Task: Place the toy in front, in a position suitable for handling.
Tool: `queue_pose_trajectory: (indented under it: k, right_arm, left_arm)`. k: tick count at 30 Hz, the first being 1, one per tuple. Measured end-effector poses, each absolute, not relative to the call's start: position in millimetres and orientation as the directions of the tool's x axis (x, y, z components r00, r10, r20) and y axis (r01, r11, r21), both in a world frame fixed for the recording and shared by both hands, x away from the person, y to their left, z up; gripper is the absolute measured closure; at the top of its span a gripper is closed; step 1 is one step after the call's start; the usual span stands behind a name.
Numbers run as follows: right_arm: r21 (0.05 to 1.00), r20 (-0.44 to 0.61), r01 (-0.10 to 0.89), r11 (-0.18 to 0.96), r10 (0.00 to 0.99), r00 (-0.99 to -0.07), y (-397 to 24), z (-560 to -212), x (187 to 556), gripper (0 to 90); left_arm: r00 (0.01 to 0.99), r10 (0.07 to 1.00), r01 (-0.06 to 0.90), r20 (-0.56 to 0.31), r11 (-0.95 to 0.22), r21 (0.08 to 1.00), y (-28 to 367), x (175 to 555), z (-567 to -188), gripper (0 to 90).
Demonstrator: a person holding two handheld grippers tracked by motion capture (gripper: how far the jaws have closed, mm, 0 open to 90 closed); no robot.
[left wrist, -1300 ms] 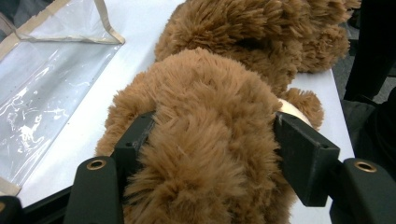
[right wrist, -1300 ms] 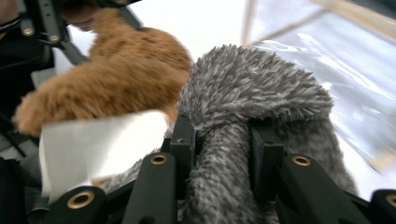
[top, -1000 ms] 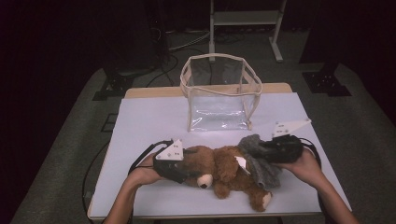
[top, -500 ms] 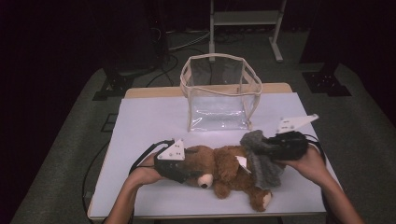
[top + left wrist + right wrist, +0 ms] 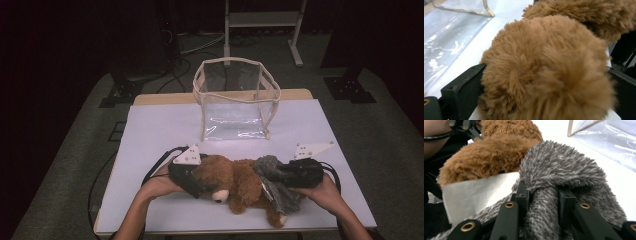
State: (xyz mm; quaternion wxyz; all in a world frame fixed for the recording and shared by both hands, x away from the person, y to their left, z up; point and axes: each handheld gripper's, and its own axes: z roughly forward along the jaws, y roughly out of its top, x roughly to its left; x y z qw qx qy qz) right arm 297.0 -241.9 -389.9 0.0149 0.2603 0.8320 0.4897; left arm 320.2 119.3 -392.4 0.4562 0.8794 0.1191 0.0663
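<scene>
The brown plush bear lies on its side along the near edge of the white surface, at about six o'clock, head toward the person's left. A grey fuzzy garment wraps its rear half, with a white label showing beside the brown fur.

The left hand-held gripper sits at the bear's head at roughly seven o'clock. Its jaws have just been opening and now stand wide apart on either side of the head, which bulges between them; whether the pads press the fur I cannot tell. The right hand-held gripper, at about five o'clock, is clamped tight on a fold of the grey garment, the fabric pinched between the narrow jaws.

Judging by this, the work looks early: the toy is grasped but rests on the surface, and lifting it and lowering it into the bag appear to be left.

The clear bag stands open and upright at twelve o'clock, well apart from the bear, with bare surface between. The near edge lies just beside the bear's feet, so little room remains toward the person; open room lies ahead and to both sides.
</scene>
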Motion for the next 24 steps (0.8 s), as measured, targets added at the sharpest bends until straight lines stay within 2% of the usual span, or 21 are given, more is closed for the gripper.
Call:
queue_pose_trajectory:
  k: [4, 11, 16, 21, 24]
  right_arm:
    - [0.82, 0.249, 0.44, 0.366, 0.464, -0.85, -256.6, -395.9, 285.2, 67.4]
    - [0.822, 0.262, 0.47, 0.323, 0.518, -0.814, -277.4, -401.3, 279.3, 67.3]
    - [0.822, 0.247, 0.462, 0.334, 0.523, -0.816, -275.1, -391.1, 296.6, 67.1]
    - [0.839, 0.222, 0.445, 0.312, 0.551, -0.804, -270.6, -369.0, 329.7, 67.4]
    - [0.811, 0.233, 0.467, 0.351, 0.539, -0.81, -256.3, -372.0, 346.7, 67.2]
  left_arm:
    - [0.967, 0.253, 0.129, 0.021, -0.561, 0.818, 109.3, 321.8, -392.7, 0.2]
    - [0.964, 0.231, 0.031, 0.134, -0.595, 0.803, 83.8, 331.5, -385.8, 21.3]
    - [0.957, 0.218, -0.017, 0.191, -0.616, 0.788, 79.7, 346.0, -372.3, 27.9]
    - [0.962, 0.202, -0.022, 0.184, -0.615, 0.788, 89.7, 356.0, -368.2, 30.4]
    - [0.964, 0.209, -0.001, 0.167, -0.622, 0.783, 98.8, 354.5, -375.0, 30.0]
